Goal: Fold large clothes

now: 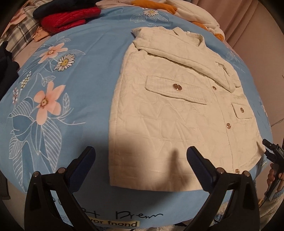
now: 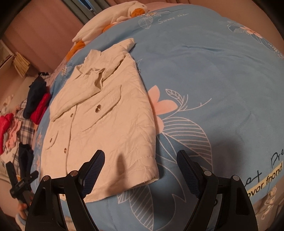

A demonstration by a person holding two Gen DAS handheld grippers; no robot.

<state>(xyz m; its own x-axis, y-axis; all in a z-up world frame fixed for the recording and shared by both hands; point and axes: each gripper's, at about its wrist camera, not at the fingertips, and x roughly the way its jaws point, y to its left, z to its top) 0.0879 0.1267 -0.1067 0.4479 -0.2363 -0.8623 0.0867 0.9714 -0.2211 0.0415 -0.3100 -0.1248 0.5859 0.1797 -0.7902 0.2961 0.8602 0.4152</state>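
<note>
Closest in the left wrist view is the left claw (image 1: 141,156), its two black fingers with blue pads (image 1: 199,168) spread wide and gripping nothing. It hangs over the near hem of a cream quilted jacket (image 1: 177,113), which lies flat on a blue flowered bedspread (image 1: 79,80). One finger is above the bedspread just off the jacket's edge, the other above the hem. The jacket stretches away ahead of the claw, buttoned up, with flap pockets (image 1: 174,89) and a sleeve (image 1: 186,61) folded across the chest. Far ahead and to one side sits a stack of red and dark clothes (image 1: 65,17). At the far edge beside the claw, the other claw pokes into view, held in a hand (image 1: 274,175).

In the right wrist view the right claw (image 2: 140,160) is nearest, also spread apart and empty. It hovers over the jacket's (image 2: 106,115) other near corner, one finger above the cloth, the other above the bare bedspread (image 2: 213,71). The jacket runs ahead and off to one side. A white and orange soft toy (image 2: 124,14) lies far ahead at the bedspread's end.
</note>
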